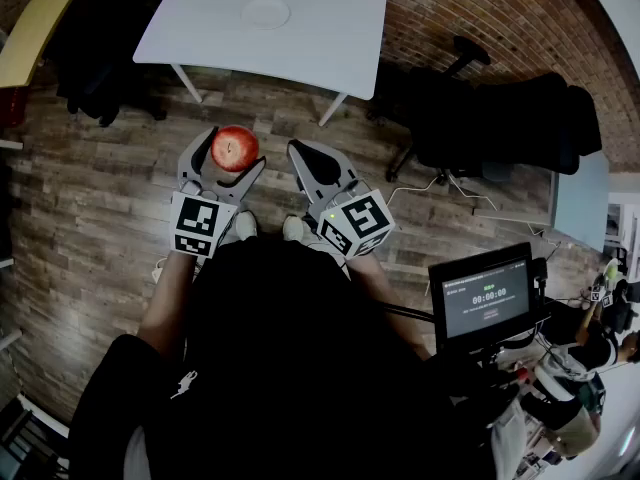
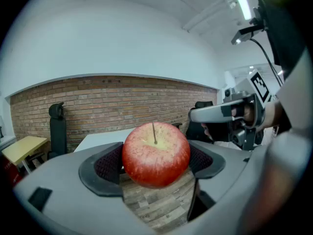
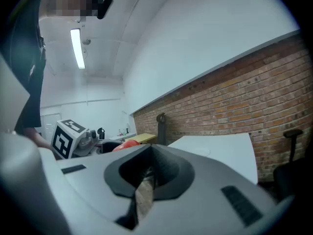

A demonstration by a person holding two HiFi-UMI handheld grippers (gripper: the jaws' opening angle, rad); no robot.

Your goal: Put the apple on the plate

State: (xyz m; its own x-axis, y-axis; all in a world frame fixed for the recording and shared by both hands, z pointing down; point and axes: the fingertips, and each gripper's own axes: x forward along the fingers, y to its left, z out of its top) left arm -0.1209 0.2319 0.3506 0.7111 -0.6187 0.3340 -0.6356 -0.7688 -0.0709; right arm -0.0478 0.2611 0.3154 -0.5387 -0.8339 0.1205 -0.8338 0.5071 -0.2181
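Note:
A red apple (image 1: pixel 236 148) is held above the wooden floor, with my left gripper (image 1: pixel 232 156) shut on it. In the left gripper view the apple (image 2: pixel 155 153) sits stem up between the two dark pads (image 2: pixel 108 163), which press its sides. My right gripper (image 1: pixel 320 164) hangs just right of it, jaws together and empty; its own view shows the pads (image 3: pixel 146 168) meeting. The white plate (image 1: pixel 265 12) lies on the white table (image 1: pixel 330 28) ahead of both grippers, some way beyond the apple. A sliver of the apple (image 3: pixel 128 144) shows in the right gripper view.
Black office chairs (image 1: pixel 500 118) stand at the right by the brick wall (image 1: pixel 480 8). A yellow table (image 1: pixel 35 28) is at the far left, with a black chair (image 2: pixel 57 129) near it. A small monitor (image 1: pixel 487 298) is at my right side.

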